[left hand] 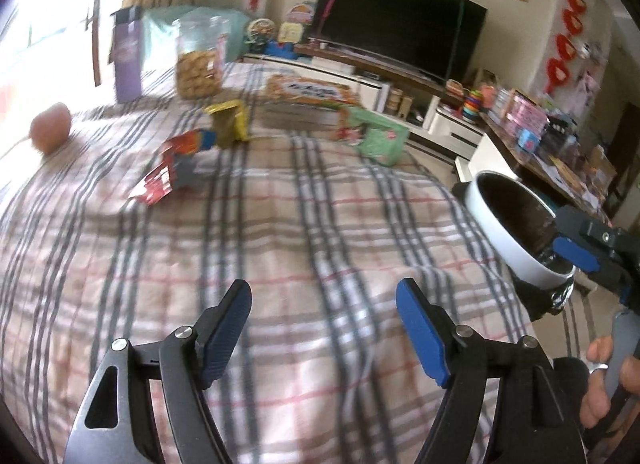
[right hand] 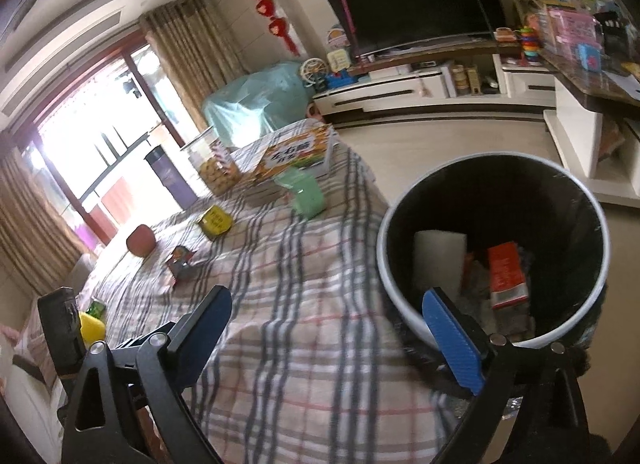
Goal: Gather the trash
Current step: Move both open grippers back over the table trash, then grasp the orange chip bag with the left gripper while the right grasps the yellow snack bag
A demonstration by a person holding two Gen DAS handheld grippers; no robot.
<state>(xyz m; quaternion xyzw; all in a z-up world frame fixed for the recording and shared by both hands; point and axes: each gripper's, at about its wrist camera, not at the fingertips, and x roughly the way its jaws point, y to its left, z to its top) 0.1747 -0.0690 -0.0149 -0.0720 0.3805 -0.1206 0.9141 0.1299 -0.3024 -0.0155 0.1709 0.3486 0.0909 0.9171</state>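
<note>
A white trash bin [right hand: 400, 288] with a black liner stands off the table's right edge; inside lie a white pad [right hand: 438, 260] and an orange box [right hand: 506, 272]. The bin also shows in the left wrist view [left hand: 496, 232]. On the plaid tablecloth lie a red-blue wrapper [left hand: 172, 168], a yellow packet [left hand: 230, 122] and a green box [left hand: 378, 138]. My left gripper [left hand: 324, 328] is open and empty above the cloth. My right gripper [right hand: 326, 328] is open and empty, its right finger over the bin's near rim; it also shows in the left wrist view [left hand: 576, 252].
A cookie jar [left hand: 198, 64], a purple bottle [left hand: 128, 56], an orange box [left hand: 308, 94] and a brown round object [left hand: 50, 128] stand at the table's far side. A TV [left hand: 400, 24] on a low cabinet fills the back wall. A yellow item [right hand: 92, 328] lies at the left.
</note>
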